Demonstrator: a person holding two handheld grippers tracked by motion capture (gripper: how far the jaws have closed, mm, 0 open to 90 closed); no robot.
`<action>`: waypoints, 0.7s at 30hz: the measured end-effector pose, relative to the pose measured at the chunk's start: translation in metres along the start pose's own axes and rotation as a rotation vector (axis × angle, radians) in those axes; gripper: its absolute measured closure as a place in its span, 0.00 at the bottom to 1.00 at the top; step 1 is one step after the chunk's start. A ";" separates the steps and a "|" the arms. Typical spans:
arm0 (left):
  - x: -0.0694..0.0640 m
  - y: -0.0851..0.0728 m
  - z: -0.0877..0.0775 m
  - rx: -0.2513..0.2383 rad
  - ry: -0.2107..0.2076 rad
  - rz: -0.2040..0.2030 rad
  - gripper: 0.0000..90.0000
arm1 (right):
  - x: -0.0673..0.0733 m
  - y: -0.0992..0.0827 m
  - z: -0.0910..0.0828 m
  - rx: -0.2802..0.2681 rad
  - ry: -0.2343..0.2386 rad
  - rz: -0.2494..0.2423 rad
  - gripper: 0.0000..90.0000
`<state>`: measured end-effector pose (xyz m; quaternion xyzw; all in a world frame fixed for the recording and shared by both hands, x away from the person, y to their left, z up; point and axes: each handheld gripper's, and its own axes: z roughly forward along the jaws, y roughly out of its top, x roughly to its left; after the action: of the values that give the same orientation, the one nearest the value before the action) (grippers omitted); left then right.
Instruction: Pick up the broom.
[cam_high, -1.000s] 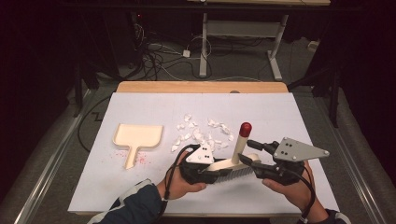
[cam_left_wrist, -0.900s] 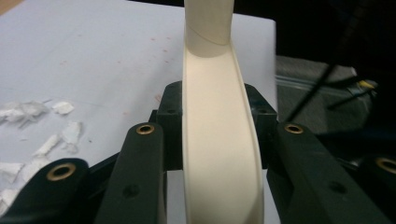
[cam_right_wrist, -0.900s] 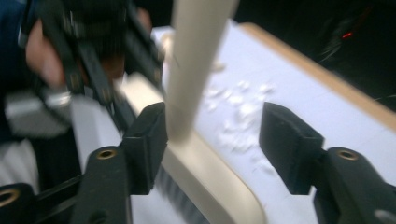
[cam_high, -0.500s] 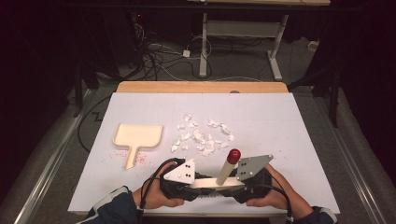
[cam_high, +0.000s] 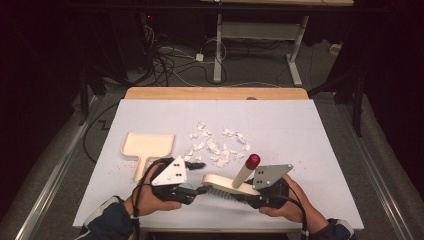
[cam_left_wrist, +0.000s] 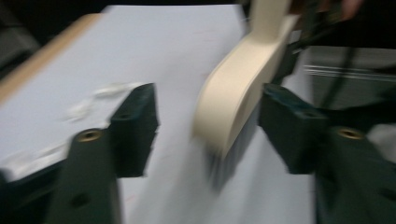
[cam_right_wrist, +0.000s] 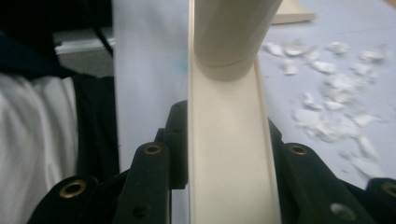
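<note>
The table's (cam_high: 320, 125) far and right parts lie open; paper scraps (cam_high: 217, 145) litter the middle, the dustpan (cam_high: 146, 147) (handle toward the near edge) blocks the left.

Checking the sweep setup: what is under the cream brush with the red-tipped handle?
Under the cream hand brush lies bare white table sheet; its dark bristles hide the strip beneath. The white paper scraps lie beyond it.

No lettering, label, brand mark, number or sign can be read anywhere in these views.
</note>
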<state>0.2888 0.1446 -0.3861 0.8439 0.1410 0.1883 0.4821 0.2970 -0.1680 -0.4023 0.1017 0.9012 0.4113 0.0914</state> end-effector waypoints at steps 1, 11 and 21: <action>0.000 0.000 0.000 0.000 0.000 0.000 0.29 | -0.003 -0.001 -0.002 -0.005 -0.019 0.013 0.75; 0.016 -0.068 -0.047 0.044 0.305 -0.126 0.22 | -0.030 -0.006 -0.024 -0.079 -0.178 0.150 0.75; 0.003 -0.115 -0.065 0.153 0.380 -0.155 0.22 | -0.045 -0.005 -0.029 -0.067 -0.301 0.187 0.75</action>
<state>0.2555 0.2526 -0.4546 0.8139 0.3078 0.2952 0.3946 0.3328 -0.2034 -0.3839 0.2423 0.8498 0.4278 0.1900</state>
